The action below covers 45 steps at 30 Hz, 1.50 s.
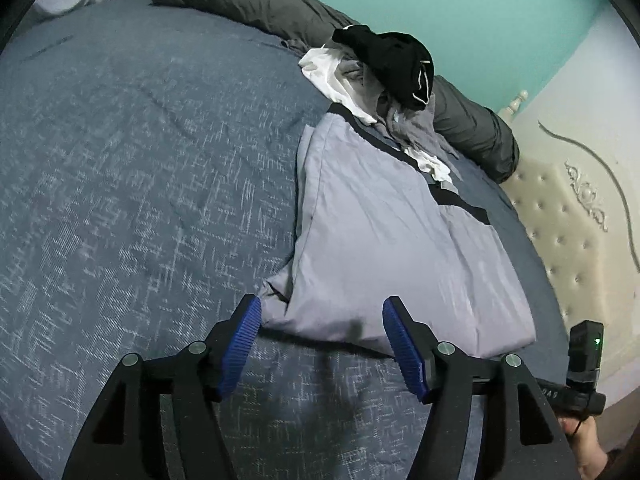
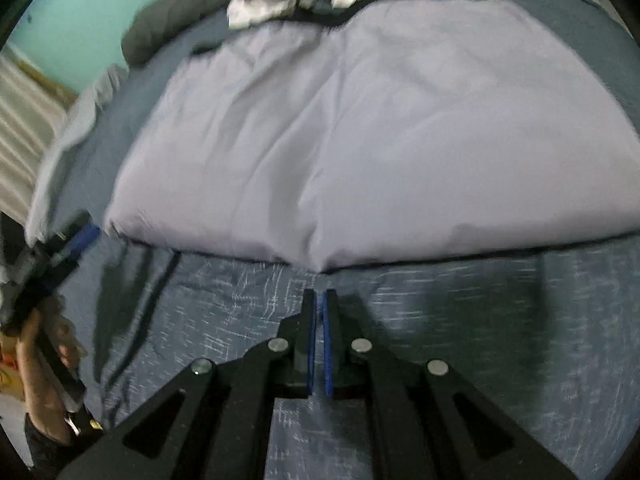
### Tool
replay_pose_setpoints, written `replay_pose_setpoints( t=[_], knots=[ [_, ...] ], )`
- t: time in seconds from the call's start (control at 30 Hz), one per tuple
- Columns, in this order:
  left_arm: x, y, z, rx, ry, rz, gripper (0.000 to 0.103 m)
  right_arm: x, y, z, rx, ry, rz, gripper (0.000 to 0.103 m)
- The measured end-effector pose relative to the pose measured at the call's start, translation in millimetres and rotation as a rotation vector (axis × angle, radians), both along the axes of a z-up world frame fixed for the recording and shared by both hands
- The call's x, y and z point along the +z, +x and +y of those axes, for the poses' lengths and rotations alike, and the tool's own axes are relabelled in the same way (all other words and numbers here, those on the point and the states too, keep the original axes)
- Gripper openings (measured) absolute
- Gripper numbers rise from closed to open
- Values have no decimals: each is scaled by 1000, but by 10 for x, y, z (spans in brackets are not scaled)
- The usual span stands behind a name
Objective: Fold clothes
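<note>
I see the folded pale lavender-grey cloth garment with black trim (image 1: 384, 240) flat on the blue woven bedspread (image 1: 140, 160), long axis running from my near edge away toward the dark grey pillow roll (image 1: 256, 0); black-trimmed end is the far end, folded edge nearest me

Behind it sits a loose pile of clothes (image 1: 372, 80): black piece on top, white and grey under it, touching the garment's far end (no baskets or bins in view)

Left gripper (image 1: 322, 312) released, blue pads wide apart, hovering at the garment's near edge, nothing between them

Right gripper (image 2: 320, 294) clenched, pads nearly touching, empty, just short of the near fold over the bedspread

Right wrist view is motion-blurred: the pile at the top is a smear. Hand (image 2: 44, 364) at the left edge is cut off
</note>
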<state>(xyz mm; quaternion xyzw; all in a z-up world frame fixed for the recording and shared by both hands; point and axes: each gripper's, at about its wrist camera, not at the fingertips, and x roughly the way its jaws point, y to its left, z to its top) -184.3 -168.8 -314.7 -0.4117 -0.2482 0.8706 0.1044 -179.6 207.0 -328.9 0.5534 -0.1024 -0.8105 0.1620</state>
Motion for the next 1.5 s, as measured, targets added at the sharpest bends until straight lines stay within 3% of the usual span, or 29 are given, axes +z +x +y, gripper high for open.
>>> replay_pose_setpoints(
  t=[0.13,0.27,0.63,0.8,0.9,0.97,1.1,1.17,1.23,1.3,1.5],
  knots=[
    [-71,2,50,-16,44,-37,70,169,117,359,-80,-22,80,4],
    [-181,-19,117,-15,92,-77,71,152,190,630,-140,-40,125,5],
    [-416,-182,11,108,152,-109,71,-166,242,900,-152,-143,117,5],
    [-440,-259,46,114,145,-94,70,-224,254,968,-151,-168,133,6],
    [-430,-279,56,119,148,-86,56,-218,272,1051,-170,-186,146,11],
    [-424,-287,56,121,160,-87,56,-215,285,1112,-184,-193,158,19],
    [-398,-300,59,114,194,-86,52,-224,312,1207,-194,-189,173,20],
    [-366,-294,73,116,194,-70,42,-237,319,1248,-200,-196,171,20],
    [-332,-288,89,118,194,-53,21,-245,329,1292,-210,-215,168,20],
    [-238,-278,148,95,173,-18,15,-234,339,1315,-213,-222,172,20],
    [28,-253,305,52,167,37,12,-163,352,1421,-232,-248,198,20]
  ],
)
